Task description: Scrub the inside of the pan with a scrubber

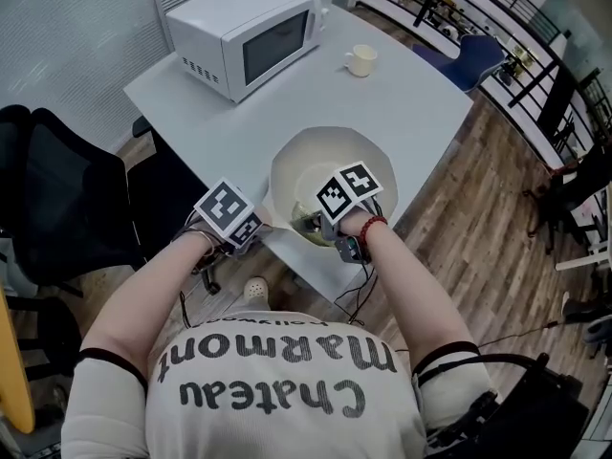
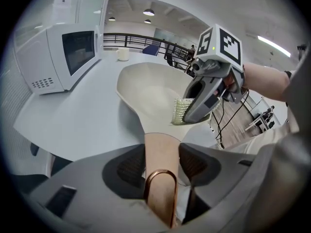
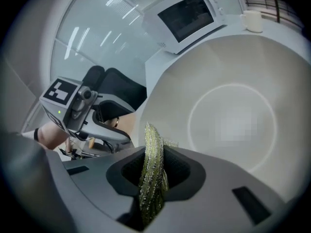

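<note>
A cream pan point(image 1: 330, 175) rests near the table's front corner; its bowl point(image 3: 233, 115) fills the right gripper view. My left gripper point(image 2: 160, 161) is shut on the pan handle point(image 2: 160, 154), a tan handle with a copper loop, at the pan's near-left side point(image 1: 263, 220). My right gripper point(image 3: 154, 166) is shut on a yellow-green scrubber point(image 3: 152, 169), squeezed flat between the jaws. It hovers at the pan's near rim point(image 1: 337, 220); the scrubber point(image 2: 181, 110) shows just over the inner wall in the left gripper view.
A white microwave point(image 1: 247, 32) stands at the back left of the grey table point(image 1: 411, 94), with a small cream cup point(image 1: 362, 60) behind the pan. A black office chair point(image 1: 57, 189) sits to the left. The table's edge runs just under my grippers; wooden floor lies to the right.
</note>
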`<state>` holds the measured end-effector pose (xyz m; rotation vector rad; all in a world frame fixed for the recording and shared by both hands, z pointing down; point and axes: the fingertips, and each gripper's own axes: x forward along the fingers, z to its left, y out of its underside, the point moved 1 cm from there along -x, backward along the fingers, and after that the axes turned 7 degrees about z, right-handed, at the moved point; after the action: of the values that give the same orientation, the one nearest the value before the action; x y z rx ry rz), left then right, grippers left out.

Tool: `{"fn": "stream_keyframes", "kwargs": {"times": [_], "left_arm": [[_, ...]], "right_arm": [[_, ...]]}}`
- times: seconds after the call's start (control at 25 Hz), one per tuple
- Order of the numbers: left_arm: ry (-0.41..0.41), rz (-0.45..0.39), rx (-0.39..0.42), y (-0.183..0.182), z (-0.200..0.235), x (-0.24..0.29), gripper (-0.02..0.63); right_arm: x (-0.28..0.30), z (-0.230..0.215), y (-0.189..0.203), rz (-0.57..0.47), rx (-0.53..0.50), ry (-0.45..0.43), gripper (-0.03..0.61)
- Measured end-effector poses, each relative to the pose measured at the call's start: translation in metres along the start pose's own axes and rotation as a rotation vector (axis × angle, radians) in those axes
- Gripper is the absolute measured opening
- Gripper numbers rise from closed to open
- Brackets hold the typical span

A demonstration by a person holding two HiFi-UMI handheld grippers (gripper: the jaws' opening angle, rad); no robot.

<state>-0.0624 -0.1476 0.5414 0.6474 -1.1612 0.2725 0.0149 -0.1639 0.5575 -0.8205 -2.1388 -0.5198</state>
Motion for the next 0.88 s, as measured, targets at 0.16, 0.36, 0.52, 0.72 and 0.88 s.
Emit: {"fn": "stream_keyframes", "kwargs": {"times": [0.16, 0.36, 0.52, 0.72, 0.88], "left_arm": [[-0.005, -0.007, -0.005, 0.002, 0.0, 0.0, 0.219], [-0.005, -0.009, 0.006, -0.001, 0.001, 0.003, 0.219], [-0.007, -0.011, 0.011, -0.003, 0.0, 0.001, 0.219], [-0.007, -0.001, 0.032, -0.004, -0.004, 0.0, 0.22], [-0.002, 0.005, 0.056, -0.006, -0.007, 0.001, 0.221]], "right_arm": [[-0.013, -0.027, 0.011, 0.009, 0.0, 0.119, 0.06], [-0.033, -0.063, 0.02, 0.002, 0.056, 0.203, 0.06], [-0.046, -0.083, 0.023, 0.067, -0.036, 0.4, 0.06], [-0.063, -0.118, 0.03, 0.173, -0.189, 0.704, 0.06], [-0.074, -0.146, 0.023, 0.159, -0.277, 0.858, 0.06]]}}
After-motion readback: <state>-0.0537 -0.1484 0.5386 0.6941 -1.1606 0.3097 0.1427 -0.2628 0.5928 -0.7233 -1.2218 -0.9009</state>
